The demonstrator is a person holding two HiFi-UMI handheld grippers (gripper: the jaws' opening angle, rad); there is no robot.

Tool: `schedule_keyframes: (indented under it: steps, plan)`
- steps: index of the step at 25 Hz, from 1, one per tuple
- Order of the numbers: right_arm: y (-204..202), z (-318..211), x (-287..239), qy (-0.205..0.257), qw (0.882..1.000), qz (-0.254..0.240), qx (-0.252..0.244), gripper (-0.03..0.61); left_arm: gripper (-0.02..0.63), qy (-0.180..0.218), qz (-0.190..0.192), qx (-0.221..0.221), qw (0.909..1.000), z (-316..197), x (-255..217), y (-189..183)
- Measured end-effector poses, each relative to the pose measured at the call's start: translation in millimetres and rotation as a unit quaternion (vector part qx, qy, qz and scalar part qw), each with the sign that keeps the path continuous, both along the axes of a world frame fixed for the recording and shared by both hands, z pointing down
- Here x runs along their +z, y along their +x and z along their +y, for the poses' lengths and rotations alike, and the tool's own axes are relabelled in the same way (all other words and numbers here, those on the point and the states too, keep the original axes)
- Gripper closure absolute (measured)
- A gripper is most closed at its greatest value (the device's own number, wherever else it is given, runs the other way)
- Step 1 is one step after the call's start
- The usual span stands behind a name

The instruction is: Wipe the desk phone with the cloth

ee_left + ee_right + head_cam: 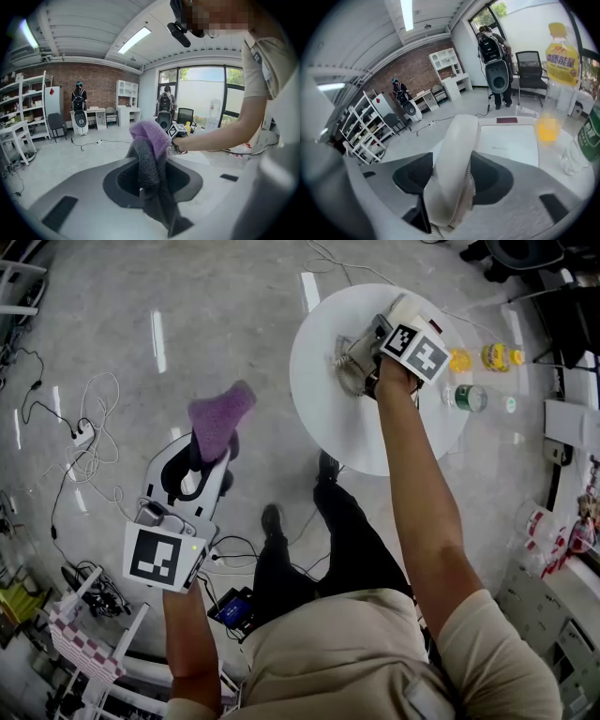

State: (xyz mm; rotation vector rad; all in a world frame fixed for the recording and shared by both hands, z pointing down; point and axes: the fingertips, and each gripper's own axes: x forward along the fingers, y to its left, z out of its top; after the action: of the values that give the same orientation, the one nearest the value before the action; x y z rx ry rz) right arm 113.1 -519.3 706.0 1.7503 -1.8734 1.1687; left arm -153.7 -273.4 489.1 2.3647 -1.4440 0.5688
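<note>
A purple cloth (220, 418) (150, 154) hangs pinched in my left gripper (208, 451) (150, 187), held over the floor to the left of the round white table (328, 418). The white desk phone (352, 357) (508, 140) sits on that table. My right gripper (370, 357) (450, 197) is at the phone, its jaws closed around the white handset (452, 164), which runs up between them on the phone's left side. The phone's keypad is hidden in the head view by the gripper.
A yellow drink bottle (497, 356) (562, 56) and a green-labelled bottle (466, 397) (583, 140) stand on the table's right side. Cables (84, 446) trail over the floor at left. Shelves, chairs and people stand far back in the room.
</note>
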Motion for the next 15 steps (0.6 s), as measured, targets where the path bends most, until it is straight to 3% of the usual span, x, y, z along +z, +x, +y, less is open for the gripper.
schedule_keyframes:
  steps: [7,15]
  plan:
    - [1,9,-9,0.020,0.991,-0.130,0.008,0.359,0.517,0.005,0.002,0.005,1.0000,2,-7,1]
    - [3,33,-40,0.063,0.958,-0.278,-0.014,0.365,0.516,0.012,0.003,0.023,0.9996,-2,-19,16]
